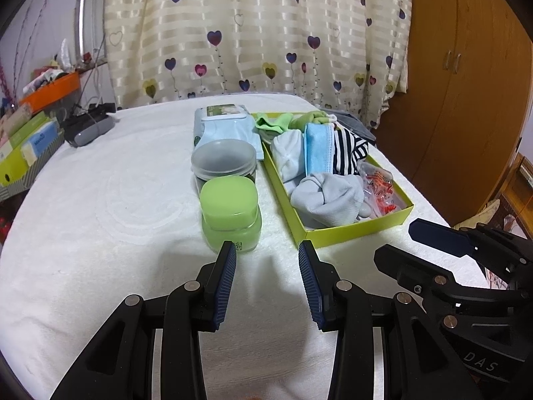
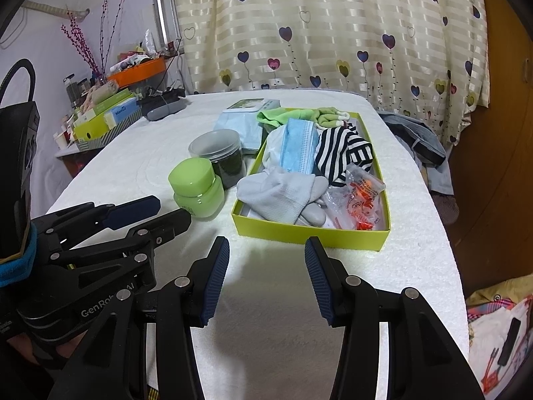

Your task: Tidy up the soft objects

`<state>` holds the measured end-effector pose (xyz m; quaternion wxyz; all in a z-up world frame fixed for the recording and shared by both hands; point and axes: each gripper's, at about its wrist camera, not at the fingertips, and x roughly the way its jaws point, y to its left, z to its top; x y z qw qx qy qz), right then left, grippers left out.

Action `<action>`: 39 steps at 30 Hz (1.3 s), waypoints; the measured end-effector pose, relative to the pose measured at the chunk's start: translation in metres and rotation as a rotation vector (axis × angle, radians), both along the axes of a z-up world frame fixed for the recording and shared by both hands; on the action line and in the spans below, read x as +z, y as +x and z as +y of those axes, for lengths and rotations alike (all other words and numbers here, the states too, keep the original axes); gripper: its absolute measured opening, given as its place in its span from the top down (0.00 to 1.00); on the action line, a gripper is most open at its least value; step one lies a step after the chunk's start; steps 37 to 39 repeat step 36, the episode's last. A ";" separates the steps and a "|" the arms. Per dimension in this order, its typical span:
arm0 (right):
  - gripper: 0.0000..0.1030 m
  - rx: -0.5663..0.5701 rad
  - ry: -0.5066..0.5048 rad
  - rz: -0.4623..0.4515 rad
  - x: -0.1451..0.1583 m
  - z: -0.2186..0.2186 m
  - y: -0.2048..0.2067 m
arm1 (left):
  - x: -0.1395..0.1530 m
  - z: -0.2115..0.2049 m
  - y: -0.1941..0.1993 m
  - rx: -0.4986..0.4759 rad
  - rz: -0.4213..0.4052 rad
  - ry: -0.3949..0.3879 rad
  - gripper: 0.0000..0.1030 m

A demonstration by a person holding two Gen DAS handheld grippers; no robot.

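A lime-green box [image 1: 349, 231] [image 2: 299, 230] on the white-covered table holds soft things: grey socks [image 1: 328, 200] [image 2: 279, 193], a blue face-mask pack [image 1: 318, 148] [image 2: 298, 146], a striped cloth [image 1: 349, 150] [image 2: 343, 153], white socks [image 1: 288, 153], green socks [image 1: 283, 121] [image 2: 283, 115] and a clear packet with orange print [image 1: 379, 183] [image 2: 359, 196]. My left gripper [image 1: 268, 250] [image 2: 166, 211] is open and empty, just before the green jar. My right gripper [image 2: 266, 245] [image 1: 409, 243] is open and empty, in front of the box.
A green lidded jar [image 1: 231, 215] [image 2: 196, 188], a clear-lidded dark jar [image 1: 223, 160] [image 2: 220, 153] and a wet-wipes pack [image 1: 226, 125] [image 2: 243, 123] stand left of the box. A grey case [image 1: 88, 128] lies at the far left. Cluttered shelves stand left, a wardrobe right.
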<state>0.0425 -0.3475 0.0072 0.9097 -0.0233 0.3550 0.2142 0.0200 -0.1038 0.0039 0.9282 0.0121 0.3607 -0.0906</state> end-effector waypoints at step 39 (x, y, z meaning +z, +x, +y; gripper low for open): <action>0.53 0.009 -0.007 0.010 -0.001 0.004 0.006 | 0.003 -0.003 0.002 -0.021 0.005 0.002 0.63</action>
